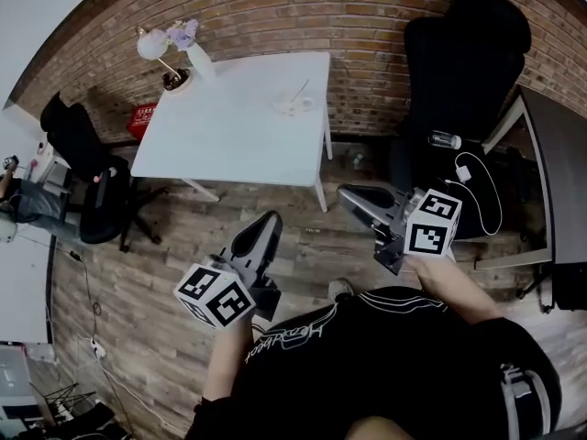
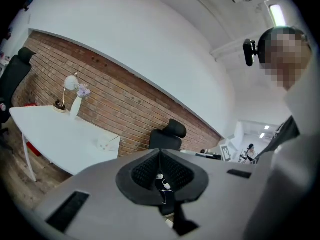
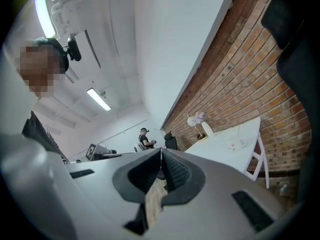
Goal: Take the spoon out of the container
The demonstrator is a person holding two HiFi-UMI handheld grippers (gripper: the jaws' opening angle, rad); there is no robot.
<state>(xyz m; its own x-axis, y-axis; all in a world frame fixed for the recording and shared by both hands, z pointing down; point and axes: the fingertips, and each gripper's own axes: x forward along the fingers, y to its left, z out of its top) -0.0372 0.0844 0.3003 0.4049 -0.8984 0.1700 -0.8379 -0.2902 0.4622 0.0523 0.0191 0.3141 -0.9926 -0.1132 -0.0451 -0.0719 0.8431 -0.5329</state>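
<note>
A small white container [image 1: 293, 104] stands near the far right edge of the white table [image 1: 229, 126], and a thin spoon [image 1: 301, 90] leans out of it. The container also shows small in the left gripper view [image 2: 105, 144] and the right gripper view [image 3: 235, 145]. Both grippers hang over the wooden floor, well short of the table. My left gripper [image 1: 266, 222] is shut with nothing between its jaws [image 2: 160, 153]. My right gripper [image 1: 348, 193] is also shut and empty [image 3: 161, 151].
A desk lamp [image 1: 151, 44] and a white vase with flowers [image 1: 197, 58] stand at the table's far left corner. A black office chair [image 1: 463, 53] sits right of the table with a bottle [image 1: 445, 139] and a white cable [image 1: 470, 172] on it. Another black chair [image 1: 87, 168] stands left, and a dark desk [image 1: 559, 154] far right.
</note>
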